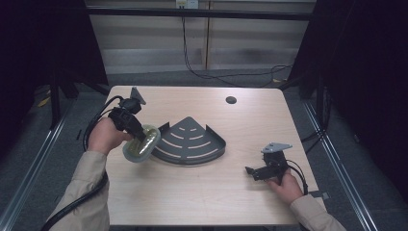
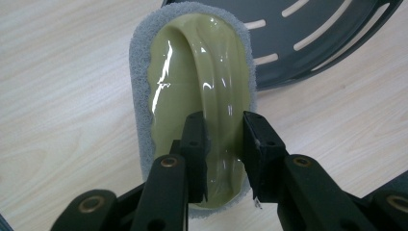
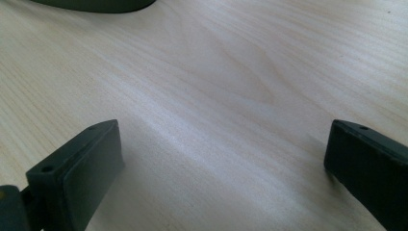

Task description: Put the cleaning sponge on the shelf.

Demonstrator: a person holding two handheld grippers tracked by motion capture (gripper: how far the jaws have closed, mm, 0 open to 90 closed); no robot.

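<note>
Green-handled scrubber [image 2: 202, 91] was at the table's [image 1: 202, 202] left part, touching the grey rack's [image 1: 192, 142] left edge | left gripper [image 2: 223, 139] was clamped on the scrubber's handle ridge, pad facing down | right gripper [image 3: 223, 159] rested low over bare wood at the right, jaws wide, nothing between them.

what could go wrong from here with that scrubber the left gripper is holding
1. The left gripper pinches only the glossy raised handle ridge of the scrubber; that smooth plastic may slip or twist between the jaws.
2. The scrubber hangs close beside the dark slotted rack; carried across, its grey pad could catch the raised rim and shove the rack along the table.
3. The right gripper rests open, apart from the rack, so nothing steadies it if bumped.
</note>
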